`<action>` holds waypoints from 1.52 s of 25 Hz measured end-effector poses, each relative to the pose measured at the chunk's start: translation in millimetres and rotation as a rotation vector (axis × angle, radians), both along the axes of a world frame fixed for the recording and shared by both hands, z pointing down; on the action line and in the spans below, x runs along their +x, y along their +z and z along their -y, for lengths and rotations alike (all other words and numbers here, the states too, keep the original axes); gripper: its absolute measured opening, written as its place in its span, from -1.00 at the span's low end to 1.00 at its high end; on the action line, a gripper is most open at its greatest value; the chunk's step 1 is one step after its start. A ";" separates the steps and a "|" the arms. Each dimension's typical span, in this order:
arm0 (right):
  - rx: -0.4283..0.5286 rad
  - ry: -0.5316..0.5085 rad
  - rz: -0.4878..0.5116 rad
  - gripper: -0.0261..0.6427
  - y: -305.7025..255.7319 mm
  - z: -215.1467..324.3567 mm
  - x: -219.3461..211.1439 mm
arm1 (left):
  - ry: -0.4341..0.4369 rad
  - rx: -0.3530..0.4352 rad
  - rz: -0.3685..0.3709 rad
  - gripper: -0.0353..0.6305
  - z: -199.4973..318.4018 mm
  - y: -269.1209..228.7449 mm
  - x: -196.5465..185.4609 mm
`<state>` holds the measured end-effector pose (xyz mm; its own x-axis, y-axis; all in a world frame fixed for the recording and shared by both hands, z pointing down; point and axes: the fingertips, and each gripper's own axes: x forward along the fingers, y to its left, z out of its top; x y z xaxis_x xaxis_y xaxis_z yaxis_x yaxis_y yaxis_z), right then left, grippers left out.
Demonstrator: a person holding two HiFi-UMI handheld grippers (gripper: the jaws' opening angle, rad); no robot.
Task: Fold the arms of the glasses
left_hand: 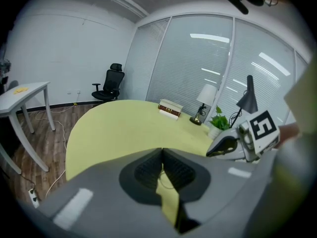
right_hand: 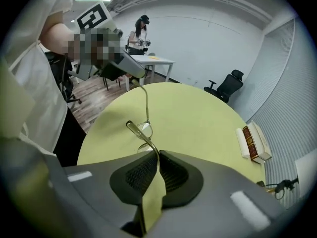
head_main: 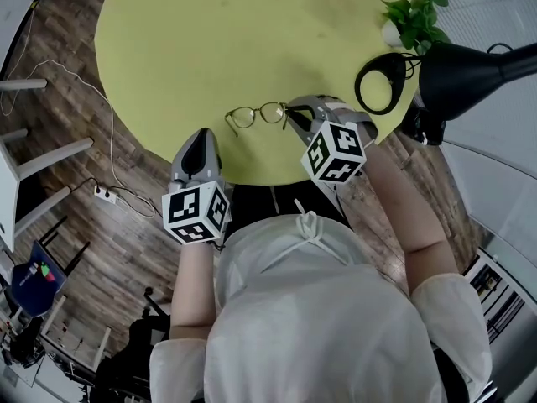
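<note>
the left gripper [head_main: 203, 134] sits at the near edge of the round yellow-green table [head_main: 185, 40], its jaws pressed together with nothing between them, pointing across the table toward the left end of the glasses [head_main: 256, 116] but apart from them; the glasses lie on the table between the two grippers, the frame's long axis running left to right in the head view; the right gripper [head_main: 295, 107] is at their right end, jaws clamped on one temple arm [right_hand: 142, 135], which runs out from between the pads toward the lenses, while the other temple arm [right_hand: 146, 103] stretches away from it, not yet folded; the right hand is on the glasses and the left is the free one, so the next fold likely turns on swinging the held arm in toward the frame
</note>
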<state>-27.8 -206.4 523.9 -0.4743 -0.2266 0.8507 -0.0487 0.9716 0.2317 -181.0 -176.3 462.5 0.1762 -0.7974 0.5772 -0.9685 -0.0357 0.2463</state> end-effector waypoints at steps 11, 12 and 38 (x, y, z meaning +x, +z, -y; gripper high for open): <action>0.031 -0.097 -0.028 -0.88 -3.7 -1.6 -5.6 | 0.489 0.061 0.258 -0.34 5.1 13.5 23.6; 0.033 -0.101 -0.029 -0.88 -4.6 -1.3 -6.3 | 0.568 0.060 0.309 -0.28 2.5 17.7 23.3; -0.006 -0.100 -0.020 -0.88 -7.4 -2.9 -3.6 | 1.147 0.114 0.567 -0.83 -3.6 36.9 66.4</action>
<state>-31.5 -203.5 516.5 -0.4772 -0.1742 0.8614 0.0528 0.9727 0.2260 -114.6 -172.7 499.4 0.5450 -0.4031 0.7351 -0.3377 -0.9081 -0.2476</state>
